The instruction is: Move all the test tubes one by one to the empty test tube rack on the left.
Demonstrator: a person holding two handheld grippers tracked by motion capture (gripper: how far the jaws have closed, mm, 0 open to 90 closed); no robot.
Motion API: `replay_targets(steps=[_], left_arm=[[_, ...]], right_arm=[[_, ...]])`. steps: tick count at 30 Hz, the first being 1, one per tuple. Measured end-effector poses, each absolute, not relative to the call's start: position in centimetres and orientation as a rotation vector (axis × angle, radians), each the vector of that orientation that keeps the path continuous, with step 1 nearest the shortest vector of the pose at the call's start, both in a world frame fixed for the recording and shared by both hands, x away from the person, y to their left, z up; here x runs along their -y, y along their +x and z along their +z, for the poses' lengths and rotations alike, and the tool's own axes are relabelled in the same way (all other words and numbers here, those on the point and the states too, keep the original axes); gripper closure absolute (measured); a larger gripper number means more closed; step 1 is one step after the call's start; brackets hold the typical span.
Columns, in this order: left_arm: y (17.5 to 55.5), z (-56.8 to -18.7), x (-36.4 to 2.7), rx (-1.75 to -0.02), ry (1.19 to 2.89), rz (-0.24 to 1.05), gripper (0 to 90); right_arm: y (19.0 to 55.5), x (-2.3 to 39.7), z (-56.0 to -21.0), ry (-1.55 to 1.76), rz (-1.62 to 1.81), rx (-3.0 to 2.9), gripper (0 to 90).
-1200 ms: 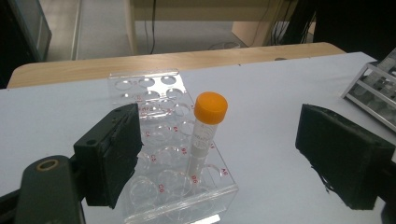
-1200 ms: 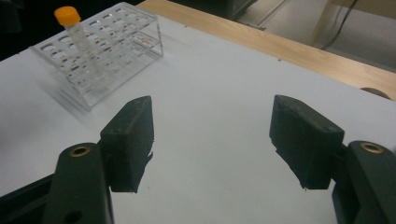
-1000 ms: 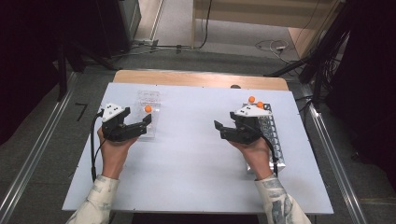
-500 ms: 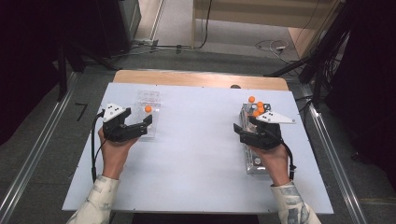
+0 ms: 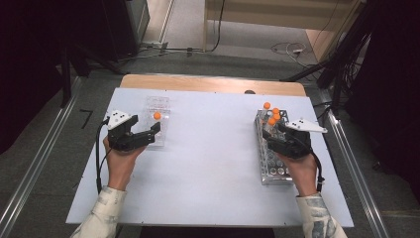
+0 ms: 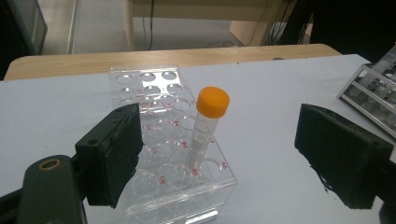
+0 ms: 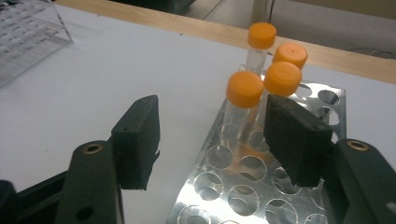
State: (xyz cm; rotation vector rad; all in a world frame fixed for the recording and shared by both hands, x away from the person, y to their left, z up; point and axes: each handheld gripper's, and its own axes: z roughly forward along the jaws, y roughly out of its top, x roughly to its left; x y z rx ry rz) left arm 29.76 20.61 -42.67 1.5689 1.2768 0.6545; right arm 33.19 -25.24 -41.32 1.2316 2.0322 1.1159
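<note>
On the clear rack (image 6: 163, 140), red labels like A6, orange-capped tube (image 6: 206, 126), left gripper (image 6: 233, 158) released, right gripper (image 7: 212, 140) closing, holding nothing.

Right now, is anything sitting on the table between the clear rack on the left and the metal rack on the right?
No. In the high view, only bare white table lies between the clear rack and the metal rack.

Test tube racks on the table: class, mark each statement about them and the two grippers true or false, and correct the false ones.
1. The clear rack holds one orange-capped tube. True.
2. The metal rack holds four capped tubes. True.
3. The left gripper grips the tube. False: its jaws are open and apart from the tube.
4. The right gripper is at the clear rack. False: it is at the metal rack, jaws closing, nothing gripped.
</note>
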Motion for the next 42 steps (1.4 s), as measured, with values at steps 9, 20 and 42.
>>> replay_targets(steps=[9,20,42], left_arm=[[29.9,-42.8,-20.5,-1.276,1.572,0.649,15.3],[29.9,-42.9,-20.4,-1.273,1.579,0.648,15.5],[29.8,-42.9,-20.4,-1.269,1.576,0.646,15.6]], right_arm=[[35.5,25.2,-42.7,1.28,0.998,-2.084,53.7],[37.2,24.6,-42.9,1.315,0.936,-2.141,64.8],[37.2,24.2,-42.0,1.296,0.956,-2.115,71.4]])
